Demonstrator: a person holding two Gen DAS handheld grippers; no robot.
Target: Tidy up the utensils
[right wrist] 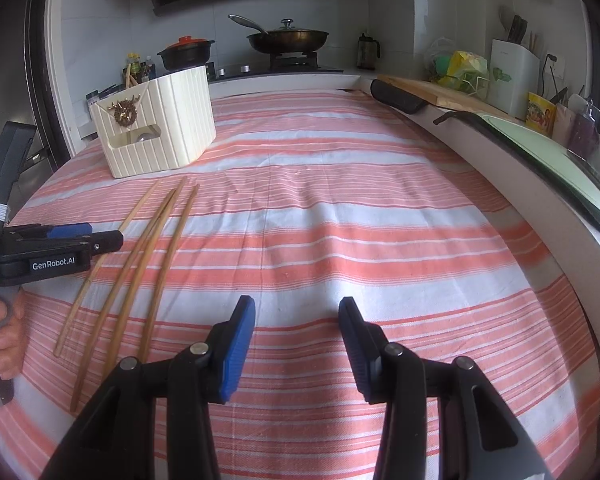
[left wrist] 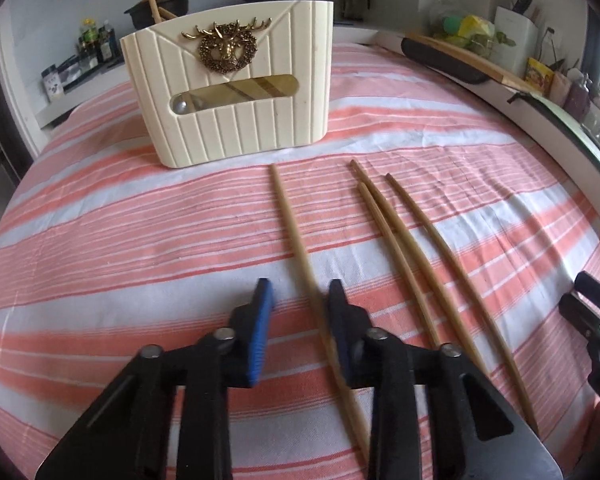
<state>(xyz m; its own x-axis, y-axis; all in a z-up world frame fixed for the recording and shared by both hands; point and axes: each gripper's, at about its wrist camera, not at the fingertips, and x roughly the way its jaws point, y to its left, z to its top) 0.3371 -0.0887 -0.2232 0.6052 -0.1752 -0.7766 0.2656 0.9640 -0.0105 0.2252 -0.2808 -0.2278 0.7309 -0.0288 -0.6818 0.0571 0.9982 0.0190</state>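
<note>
Left hand-held gripper (left wrist: 296,300) spread, straddling the leftmost chopstick (left wrist: 296,236) at lower centre; cream holder (left wrist: 232,84) upper left on the striped tabletop (left wrist: 100,220). Right hand-held gripper (right wrist: 296,316) spread, holding nothing. Risks rolling the thin stick aside or snagging cloth on closing.

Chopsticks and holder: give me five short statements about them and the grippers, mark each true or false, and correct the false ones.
1. Four chopsticks lie on the striped cloth. True.
2. The left gripper is shut on a chopstick. False: its jaws are open, straddling the leftmost chopstick.
3. The cream holder stands upright. True.
4. The right gripper holds a chopstick. False: it is open and empty.
5. The holder has nothing in it. False: at least one stick pokes out of its top.
</note>
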